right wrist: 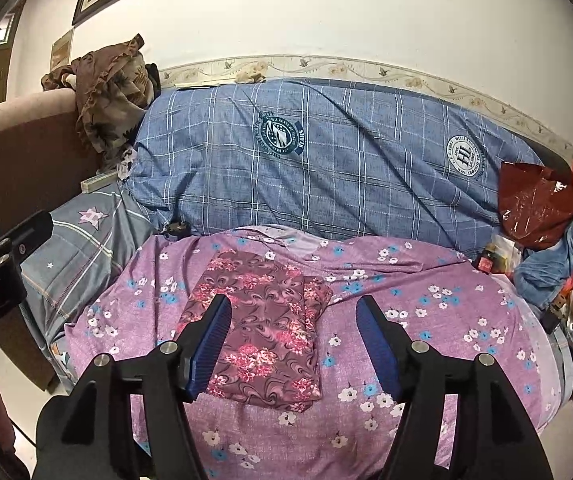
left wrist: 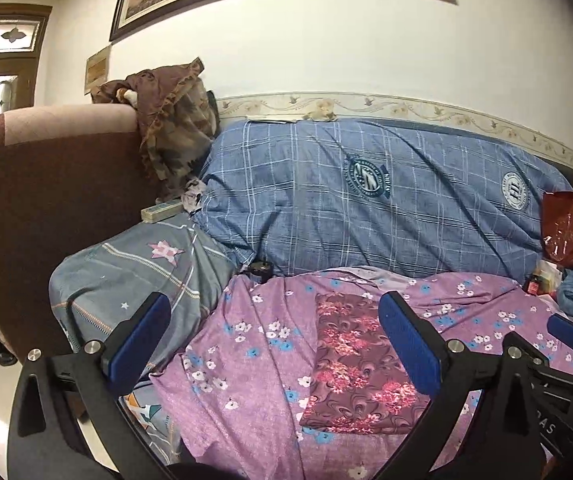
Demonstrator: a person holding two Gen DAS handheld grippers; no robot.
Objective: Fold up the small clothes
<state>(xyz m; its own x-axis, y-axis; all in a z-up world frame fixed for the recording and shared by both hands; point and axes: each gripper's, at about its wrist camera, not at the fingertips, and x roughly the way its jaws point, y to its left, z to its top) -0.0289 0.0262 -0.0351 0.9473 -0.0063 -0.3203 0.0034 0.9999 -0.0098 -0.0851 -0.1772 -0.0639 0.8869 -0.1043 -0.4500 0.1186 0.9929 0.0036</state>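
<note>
Folded maroon floral garment (right wrist: 264, 330) is laid flat as a neat rectangle on the purple flowered bedsheet (right wrist: 426, 320), near the blue checked quilt (right wrist: 326, 160) at the far side. Left gripper (left wrist: 274, 338) is held wide open above it, nothing clasped. Right gripper (right wrist: 294, 344) is likewise parted and empty, pads clear of the cloth.

Left gripper (left wrist: 274, 340): black frame, two fingers faced with ribbed blue pads (left wrist: 138, 334), a silver screw behind each finger. Right gripper (right wrist: 294, 344): same black frame, blue pads (right wrist: 378, 344) and silver screws; white lettering marks the housings behind the fingers.
</note>
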